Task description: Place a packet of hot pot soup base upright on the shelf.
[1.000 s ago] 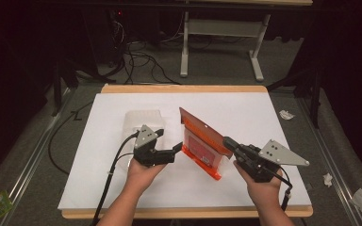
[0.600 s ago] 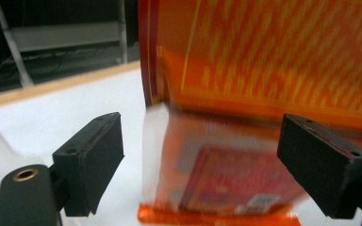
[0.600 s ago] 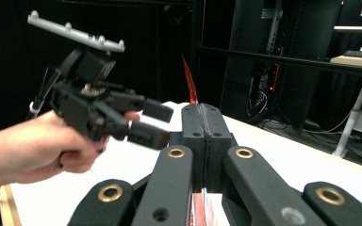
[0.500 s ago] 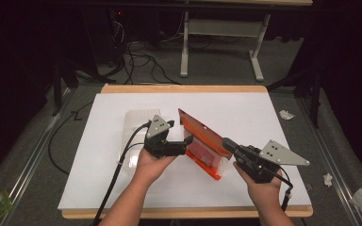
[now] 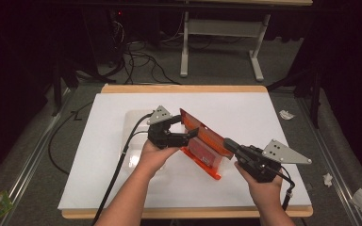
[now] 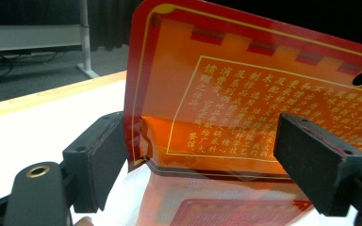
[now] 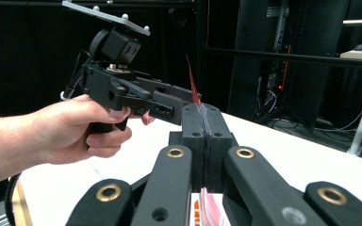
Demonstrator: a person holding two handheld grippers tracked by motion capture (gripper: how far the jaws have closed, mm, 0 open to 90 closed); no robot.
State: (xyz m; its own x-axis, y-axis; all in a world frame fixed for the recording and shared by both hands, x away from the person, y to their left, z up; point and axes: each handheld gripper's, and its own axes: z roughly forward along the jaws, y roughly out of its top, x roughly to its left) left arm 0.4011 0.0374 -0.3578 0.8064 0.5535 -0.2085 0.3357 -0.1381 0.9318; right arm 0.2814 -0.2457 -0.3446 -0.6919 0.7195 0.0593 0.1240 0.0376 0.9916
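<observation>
Translucent orange-red plastic pouch with gold border and gold printed characters (image 5: 206, 139) held up off the white table (image 5: 99, 179) near its centre, one flat panel standing tilted, lower part trailing toward the table surface. In the left gripper view the pouch (image 6: 245, 94) fills the space ahead: upper sheet raised, a punched hole near its top right edge, a fold line across the middle, a second printed panel below. Right tool (image 5: 230, 145) clenched on the pouch's near edge; in the right gripper view its two black padded jaws (image 7: 202, 136) are pressed flat together with a thin red sheet edge rising from the seam and pink-red film showing beneath. Left tool (image 5: 192, 135) released, jaws spread either side of the pouch's lower left corner; in the left gripper view the pads (image 6: 96, 160) stand apart, the sheet edge just beside the left pad, contact uncertain. Left hand (image 5: 154, 153) grips its handle, black cable (image 5: 122, 155) trailing back over the table. Right hand (image 5: 263, 188) at the table's near right. A clear rectangular plastic sheet (image 5: 134, 136) lies flat on the table under the left hand. Crumpled white paper scraps (image 5: 286, 114) on the grey floor beyond the table's right edge.
</observation>
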